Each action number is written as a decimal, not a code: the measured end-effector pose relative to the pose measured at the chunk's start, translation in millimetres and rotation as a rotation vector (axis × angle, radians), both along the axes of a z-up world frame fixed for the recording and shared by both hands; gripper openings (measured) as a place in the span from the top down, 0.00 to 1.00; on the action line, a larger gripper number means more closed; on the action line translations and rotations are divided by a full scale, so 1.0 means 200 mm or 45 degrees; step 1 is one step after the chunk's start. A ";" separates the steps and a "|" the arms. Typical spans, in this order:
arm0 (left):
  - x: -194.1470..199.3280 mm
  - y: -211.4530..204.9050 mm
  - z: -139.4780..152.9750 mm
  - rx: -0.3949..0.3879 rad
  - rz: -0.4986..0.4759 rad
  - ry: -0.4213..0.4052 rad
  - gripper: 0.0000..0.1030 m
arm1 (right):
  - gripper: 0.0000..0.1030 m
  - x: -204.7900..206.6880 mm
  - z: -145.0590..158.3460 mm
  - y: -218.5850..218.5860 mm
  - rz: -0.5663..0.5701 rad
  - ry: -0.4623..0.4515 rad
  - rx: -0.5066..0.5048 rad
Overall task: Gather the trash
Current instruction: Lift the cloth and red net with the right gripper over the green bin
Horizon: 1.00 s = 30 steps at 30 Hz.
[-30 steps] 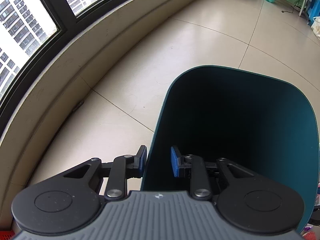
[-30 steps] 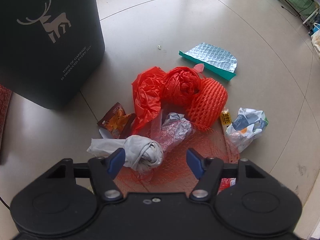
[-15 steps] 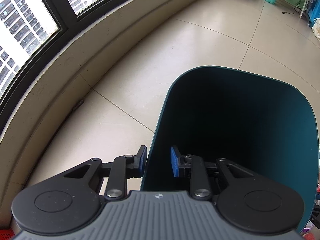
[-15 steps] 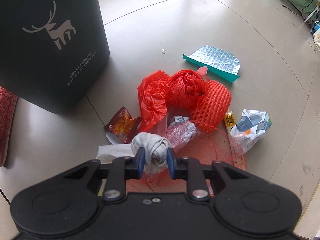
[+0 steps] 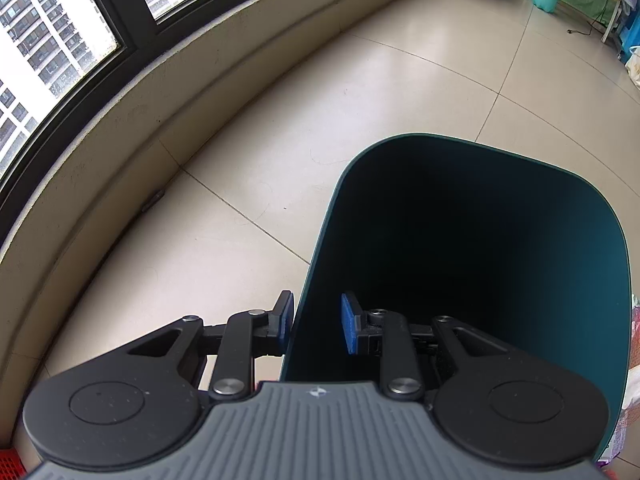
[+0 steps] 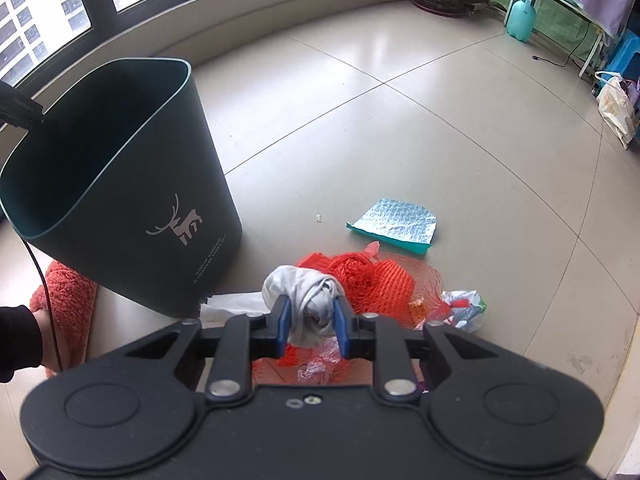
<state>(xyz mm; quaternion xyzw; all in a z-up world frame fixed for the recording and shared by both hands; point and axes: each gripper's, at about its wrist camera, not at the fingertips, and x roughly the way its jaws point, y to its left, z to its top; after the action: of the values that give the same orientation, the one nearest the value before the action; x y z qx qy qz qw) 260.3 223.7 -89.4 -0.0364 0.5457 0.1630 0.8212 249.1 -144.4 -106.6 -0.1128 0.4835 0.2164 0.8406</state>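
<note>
Since the earlier frame the right claw [image 6: 308,322] has closed on the grey crumpled wad [image 6: 302,292] and risen with it, so the trash pile now sits lower and smaller in its view, while the left claw [image 5: 316,322] has not shifted. That right claw holds the wad narrowly, its two blue pads [image 6: 282,322] pressed on either side and the bulk of the wad bulging beyond the fingertips. On the floor [image 6: 400,120] beneath and just past it lie one red mesh net [image 6: 404,280], one crumpled red plastic bag [image 6: 320,260], one silver bubble mailer [image 6: 396,226] with a teal edge lying apart from the heap, one small printed wrapper [image 6: 466,304] to the right of the net, and one pale sheet [image 6: 232,304] beside the bin's base. One dark green bin [image 6: 132,184], printed with a deer, leans tilted to the left of the wad, its open mouth towards the camera. In the left wrist view the left claw is nearly closed over the bin's near rim [image 5: 304,300], one pad outside the wall and one inside; whether both pads press on the wall is hard to make out. The bin's inside is too dark to show any contents. The right claw's body hides part of the net and whatever lies under it. A dark sleeve [image 6: 18,342] is cut off at the left edge, next to a red fluffy mat [image 6: 68,304] partly hidden by the bin.
</note>
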 end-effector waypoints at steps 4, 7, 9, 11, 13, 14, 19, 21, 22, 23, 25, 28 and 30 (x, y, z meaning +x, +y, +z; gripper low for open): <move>0.00 0.00 0.00 -0.008 0.004 -0.001 0.76 | 0.79 0.03 0.10 0.01 -0.009 -0.033 0.035; 0.00 0.00 0.00 -0.002 0.001 0.000 0.76 | 0.79 0.06 0.15 -0.01 -0.041 -0.023 0.074; 0.00 0.00 0.00 -0.002 0.000 0.000 0.76 | 0.79 0.07 0.23 -0.02 -0.068 -0.047 0.143; 0.00 0.00 0.00 -0.002 0.000 0.000 0.76 | 0.79 0.06 0.34 -0.01 -0.053 -0.091 0.188; 0.00 0.00 -0.01 0.000 -0.002 0.000 0.76 | 0.79 0.06 0.45 0.02 -0.021 -0.151 0.201; 0.00 0.00 -0.01 0.000 -0.004 0.000 0.76 | 0.79 0.06 0.52 0.04 -0.005 -0.178 0.204; 0.00 0.00 0.00 -0.010 -0.004 0.002 0.76 | 0.79 0.08 0.72 0.17 0.082 -0.242 0.300; 0.00 0.01 0.00 -0.016 -0.003 0.002 0.76 | 0.79 0.09 0.78 0.24 0.130 -0.264 0.339; 0.00 0.02 0.00 -0.021 -0.003 0.001 0.76 | 0.79 0.10 0.80 0.27 0.153 -0.270 0.355; 0.00 0.02 0.00 -0.026 -0.001 0.001 0.76 | 0.79 0.09 0.81 0.31 0.182 -0.271 0.380; 0.00 0.03 0.00 -0.033 0.000 -0.001 0.76 | 0.79 0.11 0.84 0.39 0.212 -0.269 0.428; 0.00 0.04 0.00 -0.044 0.001 -0.002 0.76 | 0.79 0.13 0.87 0.50 0.274 -0.296 0.466; 0.00 0.05 0.00 -0.051 0.003 -0.004 0.76 | 0.79 0.15 0.85 0.57 0.297 -0.298 0.477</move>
<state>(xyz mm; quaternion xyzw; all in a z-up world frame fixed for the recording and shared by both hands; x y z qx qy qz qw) 260.4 233.5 -89.6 -0.0537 0.5475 0.1528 0.8210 278.7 -31.1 62.8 -0.0345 0.3181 0.3834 0.8664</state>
